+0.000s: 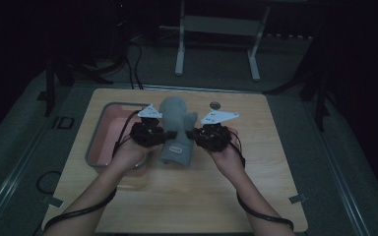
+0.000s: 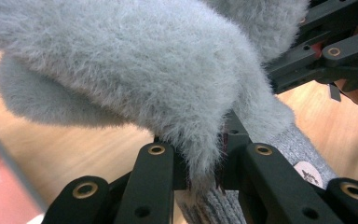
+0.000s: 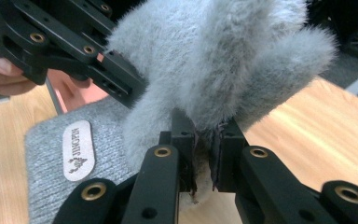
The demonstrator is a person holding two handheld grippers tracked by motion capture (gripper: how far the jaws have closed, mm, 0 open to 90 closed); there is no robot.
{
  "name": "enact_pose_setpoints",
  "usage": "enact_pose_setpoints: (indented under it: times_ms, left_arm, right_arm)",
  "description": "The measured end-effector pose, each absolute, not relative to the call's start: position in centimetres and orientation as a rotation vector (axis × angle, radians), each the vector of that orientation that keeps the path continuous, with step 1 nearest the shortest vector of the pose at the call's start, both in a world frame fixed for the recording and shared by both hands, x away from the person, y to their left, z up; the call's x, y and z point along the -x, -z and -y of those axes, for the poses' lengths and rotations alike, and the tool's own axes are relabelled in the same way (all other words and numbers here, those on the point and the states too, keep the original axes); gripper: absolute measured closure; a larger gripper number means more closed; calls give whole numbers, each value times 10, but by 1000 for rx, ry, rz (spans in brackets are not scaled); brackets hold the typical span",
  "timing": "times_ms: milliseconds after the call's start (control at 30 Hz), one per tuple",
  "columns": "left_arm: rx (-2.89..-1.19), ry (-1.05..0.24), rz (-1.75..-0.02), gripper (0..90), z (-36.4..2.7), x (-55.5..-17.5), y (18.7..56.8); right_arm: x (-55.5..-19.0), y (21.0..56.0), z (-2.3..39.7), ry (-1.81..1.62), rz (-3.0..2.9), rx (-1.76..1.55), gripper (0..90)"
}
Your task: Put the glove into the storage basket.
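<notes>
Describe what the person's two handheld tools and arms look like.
Both the left tool and the right tool are black, built of bolted linkage bars with brass-coloured rivets. Each carries a pale grey three-cornered plate with small dark marks on top. A black cable trails from each along the forearms, which are bare, with no sleeves in view.

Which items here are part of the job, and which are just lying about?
In the job:
grey fuzzy mitten
left gripper, clamped on it
right gripper, clamped on it

Lying about:
pink tray
small round disc
white frame stand
</notes>
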State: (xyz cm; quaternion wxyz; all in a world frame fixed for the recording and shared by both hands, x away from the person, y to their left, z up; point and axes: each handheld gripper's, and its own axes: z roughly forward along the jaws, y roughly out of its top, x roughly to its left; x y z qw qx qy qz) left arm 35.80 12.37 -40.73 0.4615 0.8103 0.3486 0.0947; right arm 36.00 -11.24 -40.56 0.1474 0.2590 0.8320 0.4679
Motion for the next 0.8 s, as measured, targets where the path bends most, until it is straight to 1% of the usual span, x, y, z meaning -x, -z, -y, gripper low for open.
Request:
enact_pose_setpoints:
  times_ms: [200, 400, 633, 800]
  left_arm:
    - [-1999, -263, -895, 797, -151, -367, 394]
    - [-1993, -281, -954, 796, -188, -375, 387]
    - [-2012, -313, -1057, 797, -230, -372, 386]
    - [-2014, -307, -1130, 796, -257, -373, 402]
  right_arm:
    - [-372, 391, 83, -1372, -2396, -716, 821]
    - [-384, 385, 45, -1406, -2405, -687, 822]
    - [-395, 390, -4, -1437, -2454, -660, 822]
    - [-401, 405, -35, -1439, -2490, -643, 822]
